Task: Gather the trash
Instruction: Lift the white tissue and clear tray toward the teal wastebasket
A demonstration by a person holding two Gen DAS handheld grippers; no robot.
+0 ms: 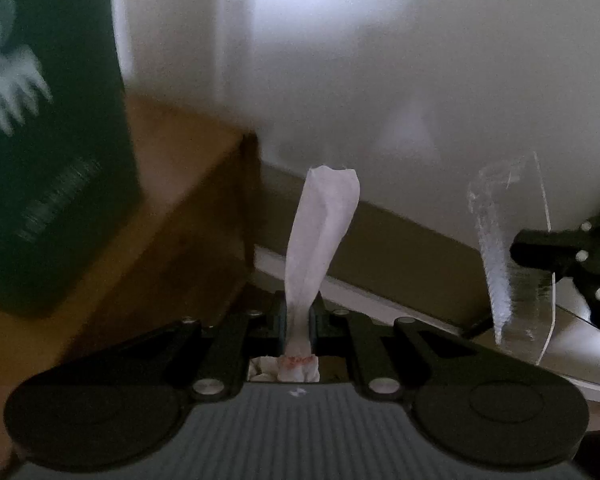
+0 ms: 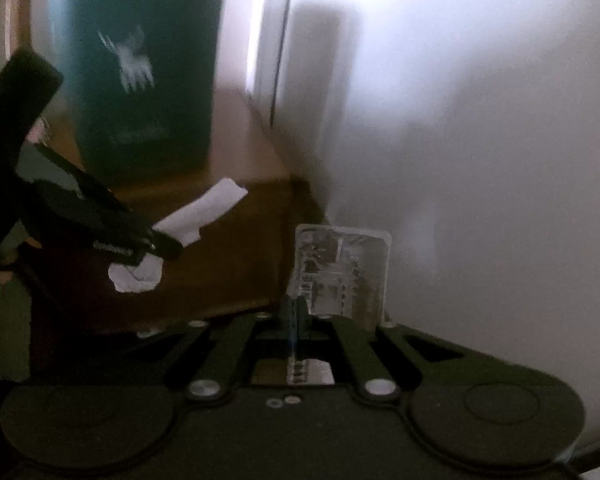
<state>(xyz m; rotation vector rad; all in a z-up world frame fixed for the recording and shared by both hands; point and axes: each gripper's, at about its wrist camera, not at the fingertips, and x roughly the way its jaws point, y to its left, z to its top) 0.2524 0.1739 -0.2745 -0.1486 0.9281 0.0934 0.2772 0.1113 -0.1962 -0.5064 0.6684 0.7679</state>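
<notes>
Two pieces of trash are in hand, one per gripper. From the left wrist view, the left gripper [image 1: 298,320] has its jaws pressed together on a twisted white tissue [image 1: 320,236], which stands up out of the pinch and flares at its free end, with a crumpled, reddish-stained bit bunched behind the fingers. It looks feather-light and soft, so it should crush rather than slip, and a hold low on the twist, as here, seems the safest place (a loose corner could tear). To the right of the tissue hangs a clear plastic wrapper [image 1: 512,264], nipped at its edge by the right gripper [image 1: 518,246], which enters from the frame's right side. Left of the tissue stands a green box [image 1: 48,140] on a wooden surface [image 1: 172,208]. From the right wrist view, the right gripper [image 2: 296,320] is shut tight on the wrapper's [image 2: 342,272] lower left corner, and the sheet rises just right of the fingers. It appears thin, springy and slick, likely to slide, so a firm edge pinch suits it. Well left of the wrapper, the left gripper [image 2: 168,246] holds the tissue [image 2: 204,208], with the green box [image 2: 140,68] behind it.
</notes>
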